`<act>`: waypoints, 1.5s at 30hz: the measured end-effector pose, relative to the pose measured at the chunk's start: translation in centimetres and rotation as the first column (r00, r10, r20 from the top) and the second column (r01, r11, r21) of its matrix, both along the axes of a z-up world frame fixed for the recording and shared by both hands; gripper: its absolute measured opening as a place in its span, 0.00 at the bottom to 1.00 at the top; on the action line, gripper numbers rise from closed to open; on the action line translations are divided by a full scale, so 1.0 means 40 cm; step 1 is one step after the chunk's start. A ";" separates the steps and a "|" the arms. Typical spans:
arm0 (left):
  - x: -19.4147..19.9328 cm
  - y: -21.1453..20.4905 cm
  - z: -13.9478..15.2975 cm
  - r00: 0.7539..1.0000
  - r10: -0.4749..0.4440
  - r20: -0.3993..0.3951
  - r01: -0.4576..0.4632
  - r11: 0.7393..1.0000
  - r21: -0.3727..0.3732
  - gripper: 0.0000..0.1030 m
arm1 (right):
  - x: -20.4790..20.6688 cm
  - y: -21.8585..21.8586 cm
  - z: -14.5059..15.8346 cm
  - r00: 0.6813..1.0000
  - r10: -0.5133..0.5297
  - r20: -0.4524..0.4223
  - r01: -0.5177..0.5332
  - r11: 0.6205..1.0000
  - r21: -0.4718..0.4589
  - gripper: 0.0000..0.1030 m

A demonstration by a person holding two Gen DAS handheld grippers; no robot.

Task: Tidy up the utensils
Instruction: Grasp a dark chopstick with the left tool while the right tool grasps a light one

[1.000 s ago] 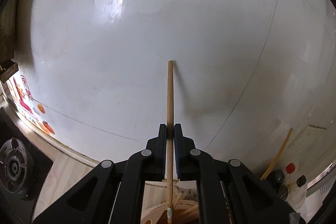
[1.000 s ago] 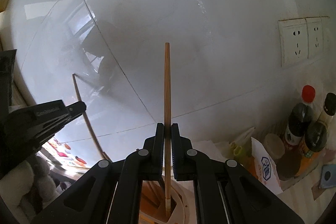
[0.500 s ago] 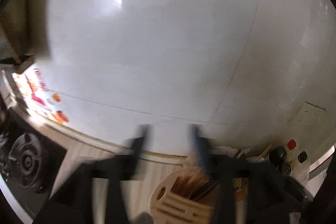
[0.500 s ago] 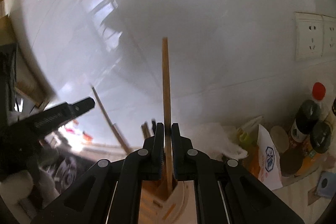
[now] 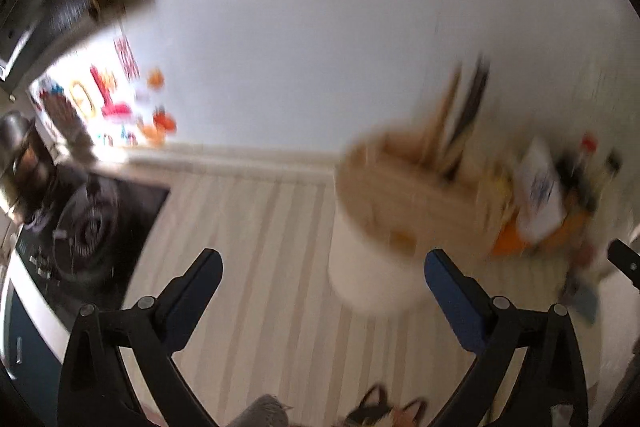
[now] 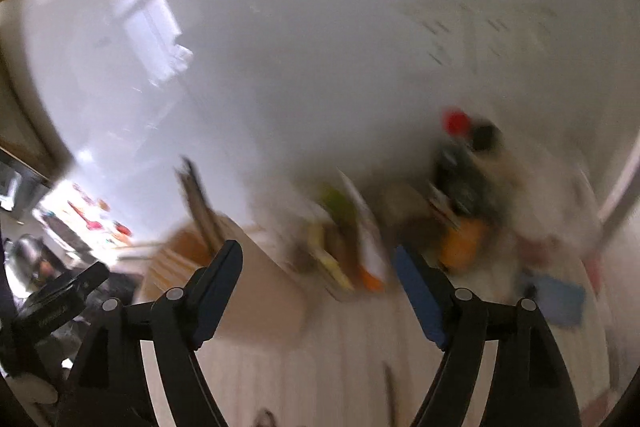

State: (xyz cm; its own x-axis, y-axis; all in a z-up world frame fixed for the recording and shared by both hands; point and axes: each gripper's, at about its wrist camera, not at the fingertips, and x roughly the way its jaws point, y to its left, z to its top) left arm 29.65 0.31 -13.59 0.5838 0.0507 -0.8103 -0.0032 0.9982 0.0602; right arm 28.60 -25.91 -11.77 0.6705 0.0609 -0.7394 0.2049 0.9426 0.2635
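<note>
A gas burner (image 5: 86, 227) is seen at the far left of the left wrist view, set into the pale striped desk (image 5: 256, 247). The left gripper (image 5: 320, 269) is spread wide and nothing is held between its fingers. Right of centre, a round wooden utensil holder (image 5: 416, 195) stands on the desk near the wall, with blurred sticks (image 5: 452, 123) upright in it. The right gripper (image 6: 318, 263) is likewise released and empty; dark bottles (image 6: 464, 163) are blurred beyond it.
</note>
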 end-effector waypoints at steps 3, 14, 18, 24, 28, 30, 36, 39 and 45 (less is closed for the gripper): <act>-0.033 -0.037 -0.097 0.996 -0.009 -0.088 0.012 0.999 0.041 1.00 | -0.051 -0.039 -0.130 0.986 0.003 -0.169 -0.001 1.000 0.009 0.78; -0.098 -0.132 -0.363 0.937 -0.077 -0.341 0.121 0.986 0.112 1.00 | -0.204 -0.028 -0.567 0.804 0.125 -0.581 -0.059 0.990 0.131 0.26; -0.106 -0.167 -0.372 0.929 -0.107 -0.355 0.158 0.980 0.118 1.00 | -0.218 -0.016 -0.592 0.801 0.142 -0.582 -0.070 0.987 0.144 0.15; -0.127 -0.217 -0.374 0.923 -0.145 -0.357 0.196 0.975 0.109 1.00 | -0.250 -0.061 -0.589 0.806 0.092 -0.585 -0.019 0.991 0.130 0.04; -0.143 -0.284 -0.379 0.906 -0.196 -0.374 0.242 0.967 0.080 1.00 | -0.288 -0.125 -0.589 0.802 0.019 -0.597 0.021 0.998 0.059 0.04; -0.153 -0.328 -0.385 0.893 -0.228 -0.387 0.268 0.962 0.054 1.00 | -0.309 -0.168 -0.590 0.796 -0.018 -0.605 0.056 0.997 0.044 0.04; -0.182 -0.503 -0.434 0.824 -0.308 -0.475 0.325 0.944 -0.048 0.99 | -0.383 -0.309 -0.596 0.774 -0.101 -0.625 0.144 0.989 0.018 0.04; -0.198 -0.573 -0.458 0.796 -0.343 -0.498 0.355 0.932 -0.074 0.94 | -0.418 -0.364 -0.600 0.767 -0.123 -0.629 0.179 0.983 0.027 0.04; -0.220 -0.669 -0.494 0.775 -0.352 -0.524 0.387 0.921 -0.046 0.51 | -0.474 -0.428 -0.612 0.763 -0.131 -0.633 0.208 0.977 0.048 0.05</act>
